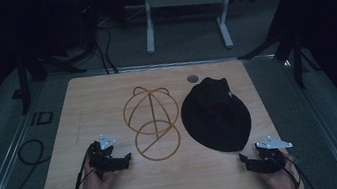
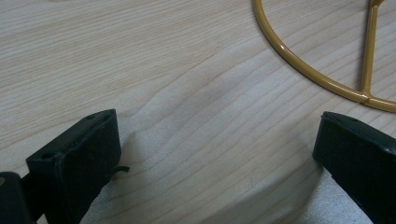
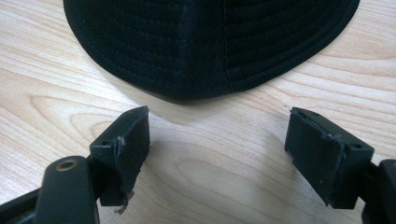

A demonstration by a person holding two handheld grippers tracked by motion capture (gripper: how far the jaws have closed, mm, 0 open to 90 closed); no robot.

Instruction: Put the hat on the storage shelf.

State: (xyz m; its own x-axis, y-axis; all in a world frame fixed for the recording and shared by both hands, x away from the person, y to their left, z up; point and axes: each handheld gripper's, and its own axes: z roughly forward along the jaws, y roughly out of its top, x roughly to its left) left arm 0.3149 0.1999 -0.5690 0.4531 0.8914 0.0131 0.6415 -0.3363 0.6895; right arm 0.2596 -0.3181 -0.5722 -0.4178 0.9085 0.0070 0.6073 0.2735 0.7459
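A black brimmed hat lies flat on the wooden table, right of centre. Beside it, to its left, stands a gold wire hat stand with a round base ring. My left gripper rests on the table just left of that base ring, jaws open and empty; the ring's rim curves past beyond its jaws. My right gripper sits open near the table's front right, pointing at the hat's brim, a short gap away.
A small grey disc is set into the table's far edge. Black cables trail off the left side over the grey floor. A white frame stand and dark tripod legs stand beyond the table.
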